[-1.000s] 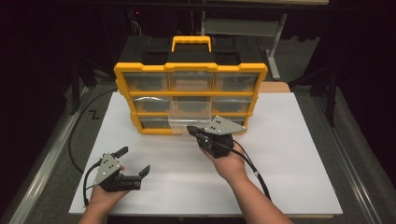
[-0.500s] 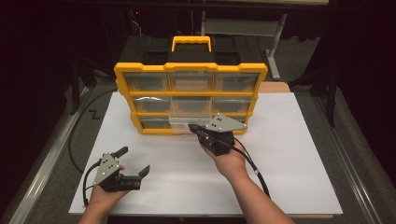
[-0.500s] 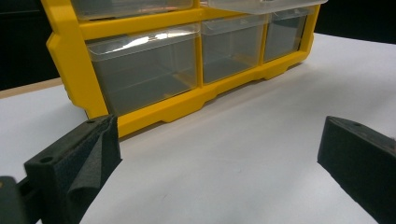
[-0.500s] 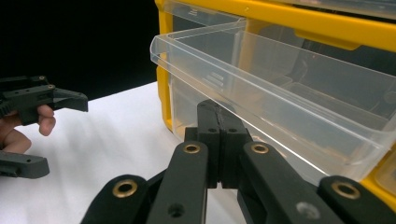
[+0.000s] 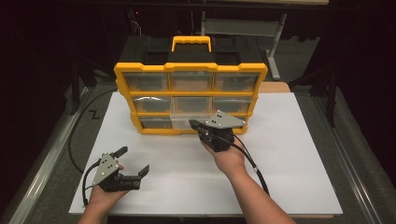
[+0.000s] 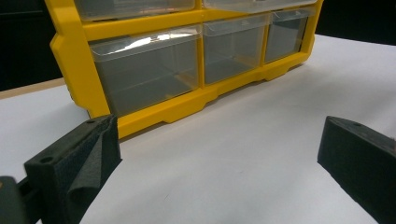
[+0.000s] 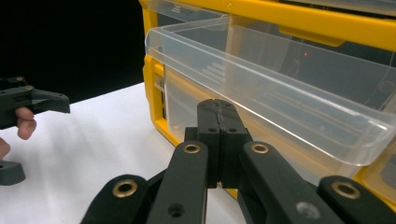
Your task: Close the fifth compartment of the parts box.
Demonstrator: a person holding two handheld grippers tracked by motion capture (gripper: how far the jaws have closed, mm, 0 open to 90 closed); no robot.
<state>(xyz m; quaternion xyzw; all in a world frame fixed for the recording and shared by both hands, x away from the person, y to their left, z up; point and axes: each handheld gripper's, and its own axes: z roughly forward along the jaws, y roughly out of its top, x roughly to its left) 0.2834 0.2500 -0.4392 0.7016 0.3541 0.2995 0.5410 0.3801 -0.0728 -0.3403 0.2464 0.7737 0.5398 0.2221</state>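
We see a clear plastic drawer [image 7: 280, 88], thin-walled, glossy and box-shaped, standing pulled partway out of the yellow organizer [image 5: 190, 95]. It sits in the bottom row, middle column, at about 12 o'clock from the middle of the white tabletop [image 5: 280, 177].

The organizer is hard yellow plastic with rounded corners and a loop handle on top. We count nine clear drawers in three rows of three; from the left gripper view the bottom-row ones look hollow and smooth.

The right gripper [image 7: 217, 109] has its two black jaws clenched together, pad against pad, with nothing between them. Its tip sits just under the front lip of the pulled-out drawer; we cannot tell whether it touches. A grey three-cornered plate rides on top, and a black cable trails from it toward 5 o'clock.

The left gripper [image 5: 134, 161] rests at 8 o'clock on the tabletop, well apart from the organizer, released, its matte foam-like pads spread wide.

The tabletop is flat, matte white.
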